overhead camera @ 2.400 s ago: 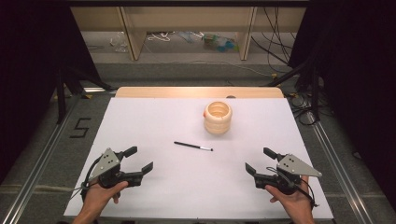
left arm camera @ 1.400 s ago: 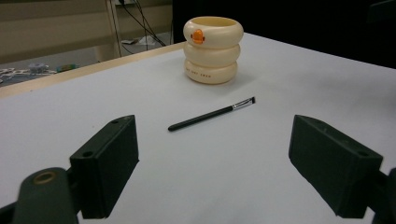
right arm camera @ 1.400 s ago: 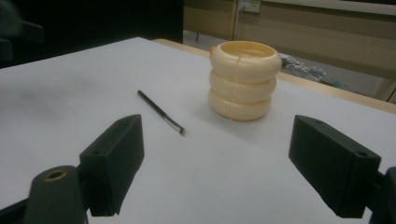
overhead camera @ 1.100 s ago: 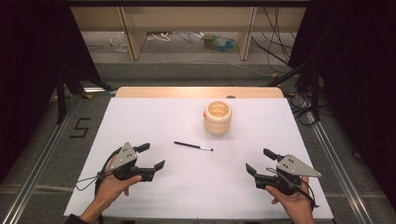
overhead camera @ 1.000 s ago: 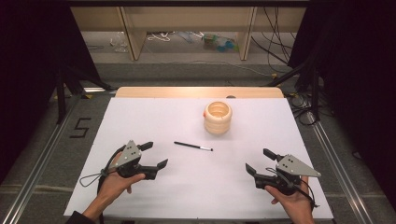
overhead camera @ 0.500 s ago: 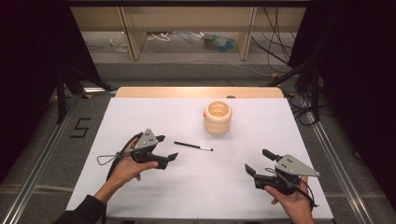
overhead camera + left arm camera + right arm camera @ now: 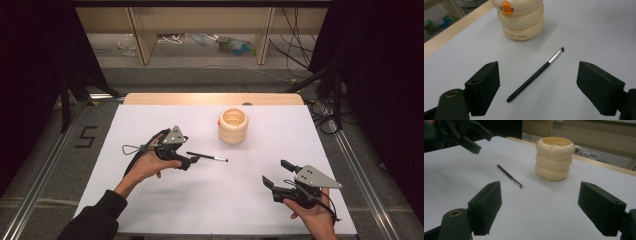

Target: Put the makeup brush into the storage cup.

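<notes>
Left gripper (image 7: 537,85) hangs wide open over the thin brush (image 7: 535,74) lying flat just short of the cream holder (image 7: 521,18); best straddle mid-handle, drop low, then pinch squarely.

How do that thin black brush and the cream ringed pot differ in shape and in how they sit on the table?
The brush is a thin, straight black stick with a silver band and an angled tip; the pot is squat, round and cream, built like three stacked rings. The brush lies flat on the white table; the pot stands upright with its mouth open to the top. The brush lies just ahead of the open left gripper; the pot stands farther back. Both rest untouched on the table.
</notes>
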